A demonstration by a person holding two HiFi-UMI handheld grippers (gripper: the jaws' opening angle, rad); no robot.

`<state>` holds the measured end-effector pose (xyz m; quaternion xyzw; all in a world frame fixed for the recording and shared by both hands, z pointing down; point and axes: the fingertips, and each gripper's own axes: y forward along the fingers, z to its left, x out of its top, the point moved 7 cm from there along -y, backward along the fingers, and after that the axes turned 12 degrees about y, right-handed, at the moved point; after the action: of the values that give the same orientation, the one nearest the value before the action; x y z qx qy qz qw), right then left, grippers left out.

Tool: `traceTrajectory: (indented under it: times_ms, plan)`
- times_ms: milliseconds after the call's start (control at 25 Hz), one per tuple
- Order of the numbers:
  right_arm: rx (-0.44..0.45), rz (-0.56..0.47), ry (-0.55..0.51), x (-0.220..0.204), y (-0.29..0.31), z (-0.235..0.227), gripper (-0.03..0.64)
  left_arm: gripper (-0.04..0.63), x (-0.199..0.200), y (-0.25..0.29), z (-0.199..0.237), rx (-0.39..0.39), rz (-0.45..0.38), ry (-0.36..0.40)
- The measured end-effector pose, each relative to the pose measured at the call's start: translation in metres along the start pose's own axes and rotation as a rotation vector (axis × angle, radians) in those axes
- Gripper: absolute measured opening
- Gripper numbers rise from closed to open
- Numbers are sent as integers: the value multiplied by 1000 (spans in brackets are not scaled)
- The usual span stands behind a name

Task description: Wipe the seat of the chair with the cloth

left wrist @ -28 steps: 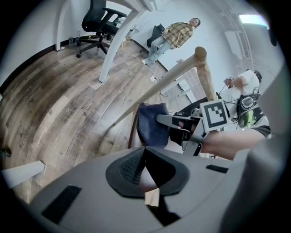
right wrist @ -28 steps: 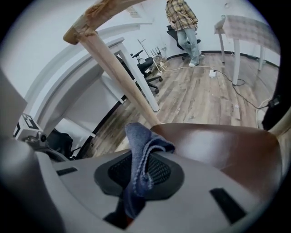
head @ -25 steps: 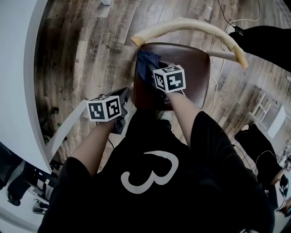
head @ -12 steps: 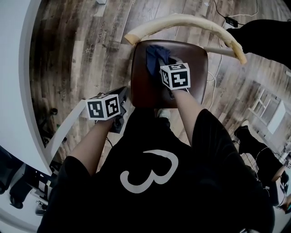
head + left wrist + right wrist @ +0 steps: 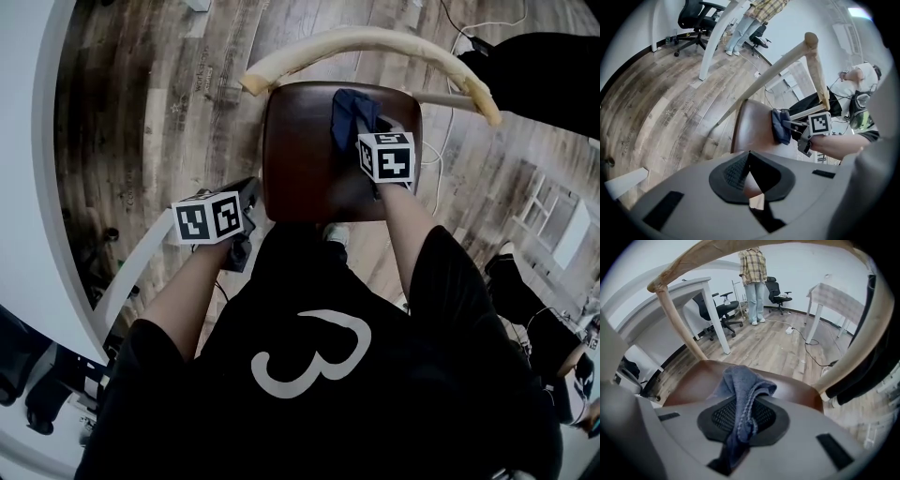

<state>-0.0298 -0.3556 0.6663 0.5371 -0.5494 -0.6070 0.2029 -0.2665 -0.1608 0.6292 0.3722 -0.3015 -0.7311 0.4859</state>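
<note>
The chair has a brown seat (image 5: 305, 155) and a curved pale wooden backrest (image 5: 375, 42). A blue cloth (image 5: 352, 112) lies bunched on the back right part of the seat, and my right gripper (image 5: 364, 129) is shut on it. In the right gripper view the cloth (image 5: 740, 380) hangs out between the jaws over the seat (image 5: 691, 378). My left gripper (image 5: 249, 204) hovers off the seat's front left corner, shut and holding nothing. The left gripper view shows the seat (image 5: 750, 126), the cloth (image 5: 779, 125) and the right gripper (image 5: 796, 127) ahead of it.
A white desk (image 5: 52, 187) curves along the left. Cables (image 5: 459, 42) lie on the wood floor behind the chair, next to a dark mass (image 5: 553, 75). Farther off stand a person in a plaid shirt (image 5: 753, 268), office chairs (image 5: 723, 310) and a white table (image 5: 829, 296).
My right gripper has dragged the cloth across the back of the seat from its left side to its right side. The left gripper has stayed beside the front left corner.
</note>
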Motion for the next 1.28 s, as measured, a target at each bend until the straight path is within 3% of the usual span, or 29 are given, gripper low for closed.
traceTrajectory:
  times_ms: [520,680,880,1120,1280]
  plan:
    - [-178,13,118,-34,-37,-116,55,12,0,18,-22,-4,44,28]
    - [-143,25,191,-39,-35,-128,55,12,-1,23,-26,-6,42,20]
    - [-92,33,207,-28,-42,-118,55,12,-11,21,-22,4,49,21]
    - [67,-60,98,-6,-74,-60,55,12,-17,16,-18,25,47,32]
    - [212,-52,60,-12,-88,-1,55,12,-18,10,-15,28,32,39]
